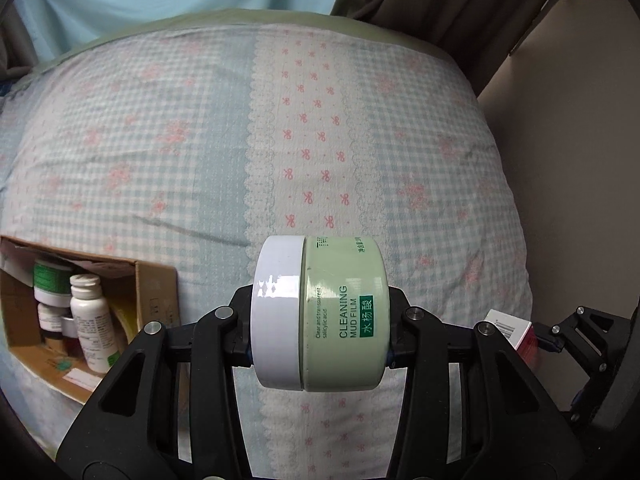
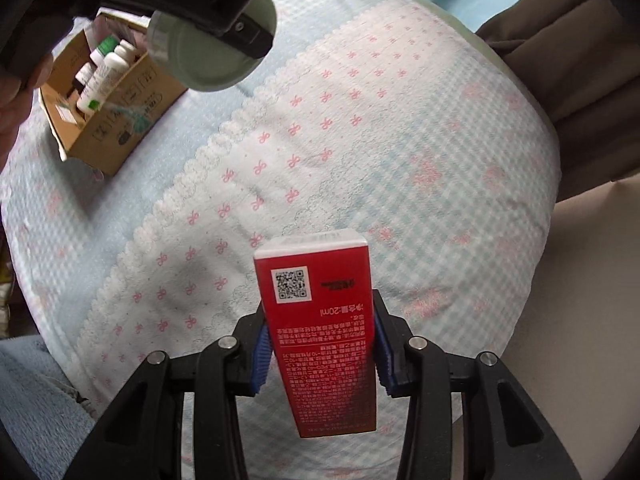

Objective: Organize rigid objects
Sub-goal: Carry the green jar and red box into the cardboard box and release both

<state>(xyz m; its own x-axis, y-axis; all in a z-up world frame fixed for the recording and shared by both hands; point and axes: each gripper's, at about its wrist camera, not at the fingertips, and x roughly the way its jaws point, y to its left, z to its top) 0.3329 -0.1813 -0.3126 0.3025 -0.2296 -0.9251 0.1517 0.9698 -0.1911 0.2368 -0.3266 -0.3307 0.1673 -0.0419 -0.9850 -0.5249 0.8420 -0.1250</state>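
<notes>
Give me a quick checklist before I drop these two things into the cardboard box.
1. Left gripper shut on the green jar: ok.
2. Jar lid on: ok.
3. Right gripper shut on the red carton: ok.
4. Cardboard box open: ok.
5. Free room among the bottles inside: cannot tell.
6. Jar over the box: not ok, box lies off to the left.

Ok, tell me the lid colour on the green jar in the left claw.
Glossy white lid on the pale green round jar, clearest in the left wrist view.
</notes>
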